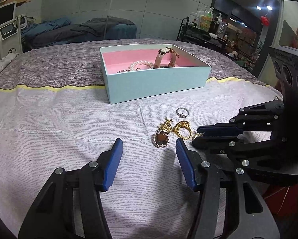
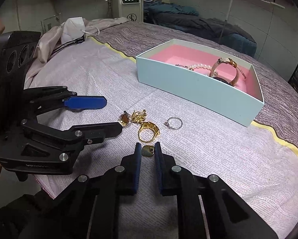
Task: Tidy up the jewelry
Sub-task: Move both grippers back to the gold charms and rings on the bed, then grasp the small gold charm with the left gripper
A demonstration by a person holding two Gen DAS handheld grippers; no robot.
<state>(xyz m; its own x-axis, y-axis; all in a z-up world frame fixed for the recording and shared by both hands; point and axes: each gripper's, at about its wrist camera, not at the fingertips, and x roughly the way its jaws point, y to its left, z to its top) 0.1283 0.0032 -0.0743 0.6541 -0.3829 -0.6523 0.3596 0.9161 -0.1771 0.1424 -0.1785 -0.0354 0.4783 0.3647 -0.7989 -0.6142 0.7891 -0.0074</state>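
A pale blue box [image 1: 156,81] with pink lining holds a pearl bracelet [image 1: 141,64] and a watch [image 1: 165,57]; the box also shows in the right wrist view [image 2: 198,91]. On the cloth lie a silver ring [image 1: 182,112], a gold ring [image 1: 183,132], a gold brooch [image 1: 165,125] and a brown oval pendant [image 1: 161,140]. My left gripper [image 1: 149,149] is open and empty, just short of the pendant. My right gripper [image 2: 147,150] is shut on a small gold piece [image 2: 148,151] low over the cloth, beside the gold ring [image 2: 148,131].
A striped cloth [image 1: 69,119] covers the round table. A white face mask [image 2: 73,28] and black cables lie at the table's far left edge. A shelf with bottles [image 1: 206,23] and a bed [image 1: 79,29] stand beyond the table.
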